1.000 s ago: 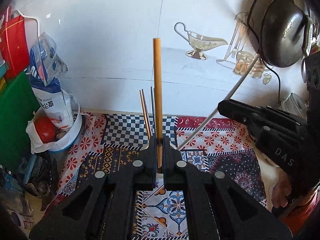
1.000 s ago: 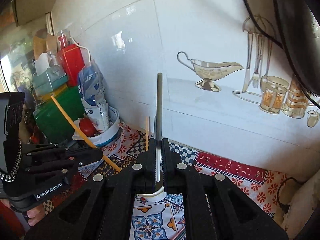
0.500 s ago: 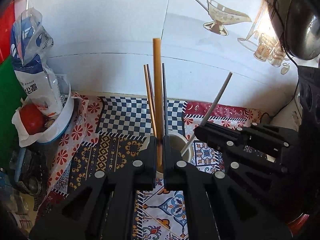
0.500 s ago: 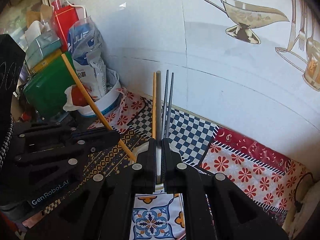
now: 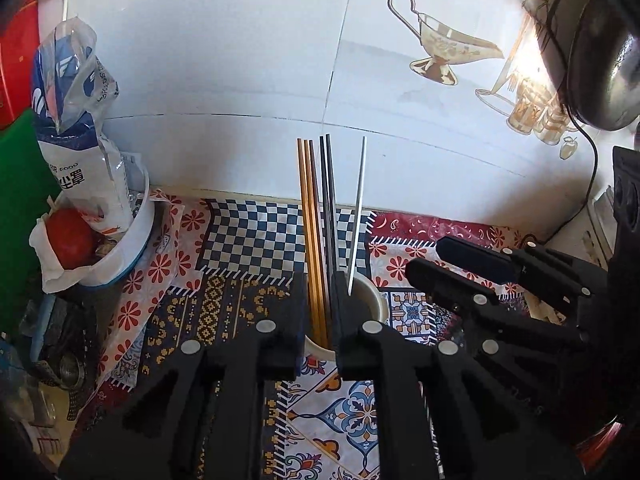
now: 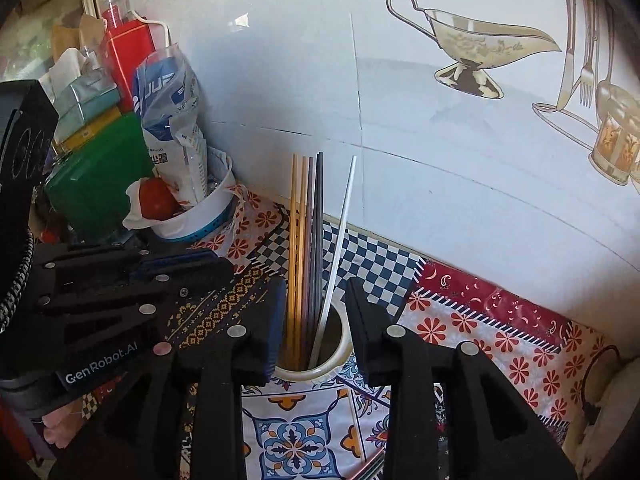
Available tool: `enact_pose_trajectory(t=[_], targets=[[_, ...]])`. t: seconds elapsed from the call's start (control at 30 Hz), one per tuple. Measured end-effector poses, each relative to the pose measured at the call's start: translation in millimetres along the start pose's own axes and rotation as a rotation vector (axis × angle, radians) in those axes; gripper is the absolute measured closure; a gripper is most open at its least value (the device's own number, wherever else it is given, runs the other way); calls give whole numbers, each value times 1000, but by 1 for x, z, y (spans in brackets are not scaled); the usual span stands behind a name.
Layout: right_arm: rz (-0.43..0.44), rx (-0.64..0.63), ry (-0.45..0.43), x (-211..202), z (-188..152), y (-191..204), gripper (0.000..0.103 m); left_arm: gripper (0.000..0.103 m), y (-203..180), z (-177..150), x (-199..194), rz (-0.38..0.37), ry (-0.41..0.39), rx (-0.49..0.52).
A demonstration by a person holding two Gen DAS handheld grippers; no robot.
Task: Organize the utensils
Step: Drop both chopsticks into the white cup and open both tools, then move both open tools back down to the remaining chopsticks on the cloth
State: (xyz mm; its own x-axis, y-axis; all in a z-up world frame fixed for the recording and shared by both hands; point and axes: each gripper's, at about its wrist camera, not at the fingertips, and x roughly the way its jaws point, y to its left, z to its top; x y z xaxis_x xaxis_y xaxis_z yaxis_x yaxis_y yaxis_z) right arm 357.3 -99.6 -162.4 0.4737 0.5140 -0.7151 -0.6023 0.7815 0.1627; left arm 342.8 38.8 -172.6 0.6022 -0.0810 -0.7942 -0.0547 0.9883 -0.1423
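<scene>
A cream cup [image 5: 372, 300] stands on the patterned cloth with several chopsticks upright in it. In the left wrist view, my left gripper [image 5: 320, 312] straddles the gold chopsticks [image 5: 308, 220]. Its jaws are opening and the pads no longer press on the sticks. Dark chopsticks [image 5: 328, 208] stand beside the gold ones, and a silver chopstick [image 5: 357, 216] leans to the right. My right gripper [image 6: 316, 312] is over the cup [image 6: 344, 346], jaws opening. The silver chopstick [image 6: 340, 232] stands free between its jaws. Each gripper also shows in the other's view: right gripper [image 5: 426, 258], left gripper [image 6: 216, 270].
A white bowl [image 5: 128, 248] with a tomato and a food bag sits at the left, next to a green box [image 6: 96, 172] and a red tin [image 6: 128, 56]. The tiled wall runs close behind the cup. A dark pan [image 5: 600, 52] and cord hang at the upper right.
Both grippers came down over the cup. Their jaws parted, and the gold and silver chopsticks slid down into the cup, level with the others.
</scene>
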Motion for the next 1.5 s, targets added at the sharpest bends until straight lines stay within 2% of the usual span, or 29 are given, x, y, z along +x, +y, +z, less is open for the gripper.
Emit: enact_pose_trajectory(t=[0.27,0.53,0.8,1.07,1.27,1.5], targets=[[-41,17,-24,-25,-11,-9,75,86,-5,-12,-25,-4,-32,13],[-94,68,20,-37,-43,-30,75,70,-21,-41,-22,7,-4,55],[-177,156,156,-34,-110,-67,75,69,-52,-98,30,-53,187,108],[-213,268,275,-32,-169,-95,75,69,-83,-151,80,-110,388,172],[-203,326,299,-32,-188,-98,75,69,-99,-177,92,-148,477,218],[-180,366,298,-30,-197,-98,75,70,-107,-195,96,-171,533,237]])
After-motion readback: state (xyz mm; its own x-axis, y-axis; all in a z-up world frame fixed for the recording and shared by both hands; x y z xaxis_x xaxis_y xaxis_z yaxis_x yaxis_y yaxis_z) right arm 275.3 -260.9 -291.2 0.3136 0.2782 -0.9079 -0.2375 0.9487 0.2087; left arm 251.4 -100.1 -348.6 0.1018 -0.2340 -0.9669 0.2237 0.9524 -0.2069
